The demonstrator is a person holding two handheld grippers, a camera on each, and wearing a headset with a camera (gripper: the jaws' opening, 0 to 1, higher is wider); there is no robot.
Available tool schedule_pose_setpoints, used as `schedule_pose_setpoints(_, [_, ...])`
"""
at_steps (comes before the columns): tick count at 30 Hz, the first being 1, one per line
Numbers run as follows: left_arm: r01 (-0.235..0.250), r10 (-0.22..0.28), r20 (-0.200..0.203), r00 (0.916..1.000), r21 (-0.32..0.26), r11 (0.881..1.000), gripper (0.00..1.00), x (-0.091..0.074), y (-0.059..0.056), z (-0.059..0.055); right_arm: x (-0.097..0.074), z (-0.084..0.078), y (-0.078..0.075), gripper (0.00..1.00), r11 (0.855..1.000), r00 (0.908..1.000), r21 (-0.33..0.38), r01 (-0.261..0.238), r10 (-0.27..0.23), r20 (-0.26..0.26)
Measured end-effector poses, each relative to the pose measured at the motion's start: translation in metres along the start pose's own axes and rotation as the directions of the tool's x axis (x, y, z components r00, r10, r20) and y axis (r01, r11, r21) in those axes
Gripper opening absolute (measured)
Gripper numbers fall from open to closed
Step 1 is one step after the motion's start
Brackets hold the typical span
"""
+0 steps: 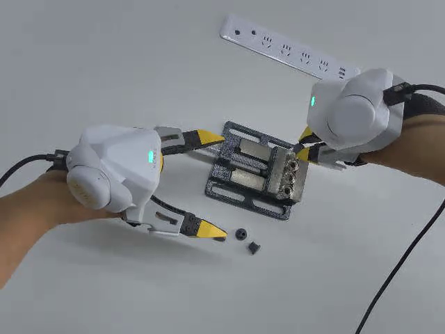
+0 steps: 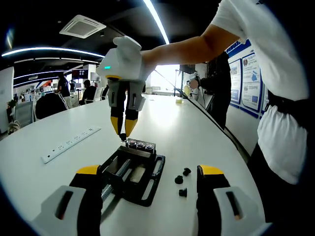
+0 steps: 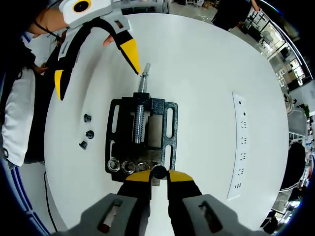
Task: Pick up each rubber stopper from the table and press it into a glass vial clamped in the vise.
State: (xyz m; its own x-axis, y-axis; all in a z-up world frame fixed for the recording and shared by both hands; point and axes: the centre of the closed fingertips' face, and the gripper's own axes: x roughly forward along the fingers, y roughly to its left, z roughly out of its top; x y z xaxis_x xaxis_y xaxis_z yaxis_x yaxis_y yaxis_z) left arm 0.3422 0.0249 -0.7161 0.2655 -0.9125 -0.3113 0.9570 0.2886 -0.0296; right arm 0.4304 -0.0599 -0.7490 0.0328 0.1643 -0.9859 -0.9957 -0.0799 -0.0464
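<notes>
A black vise (image 1: pixel 240 182) (image 2: pixel 133 172) (image 3: pixel 162 113) sits mid-table and clamps a row of glass vials (image 1: pixel 288 177) (image 2: pixel 141 145) (image 3: pixel 129 167). My right gripper (image 1: pixel 304 149) (image 2: pixel 123 132) (image 3: pixel 158 173) is shut on a black rubber stopper (image 3: pixel 158 171), held just over one end of the vial row. Three loose stoppers (image 2: pixel 178 180) (image 3: pixel 89 134) lie on the table beside the vise; two of them (image 1: pixel 247 240) lie in the head view. My left gripper (image 1: pixel 212 184) (image 2: pixel 150 169) (image 3: pixel 96 73) stands open, with nothing between its fingers, at the vise's screw end.
A white power strip (image 1: pixel 288 49) (image 2: pixel 69 145) (image 3: pixel 241 147) lies at the table's far side. A black cable (image 1: pixel 403 264) trails from the right gripper across the table. People and chairs stand beyond the table's far edge in the left gripper view.
</notes>
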Motion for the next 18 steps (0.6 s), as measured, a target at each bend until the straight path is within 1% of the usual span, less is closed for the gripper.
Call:
schedule_pose_setpoints(2, [0.001, -0.001, 0.001, 1.0000, -0.001, 1.000, 0.77, 0.0002, -0.0003, -0.0001, 0.0002, -0.0003, 0.0013, 0.11, 1.000, 1.0000, 0.005, -0.007, 0.007, -0.001])
schedule_pose_setpoints(12, [0.006, -0.006, 0.002, 1.0000, -0.001, 1.000, 0.77, 0.0015, -0.0017, 0.0006, -0.0002, -0.0026, 0.0008, 0.11, 1.000, 1.0000, 0.019, -0.004, 0.003, 0.004])
schedule_pose_setpoints(18, [0.006, -0.006, 0.000, 1.0000, -0.001, 1.000, 0.77, 0.0012, -0.0017, 0.0005, 0.0013, -0.0009, 0.0004, 0.11, 1.000, 0.9999, 0.022, -0.006, 0.005, 0.009])
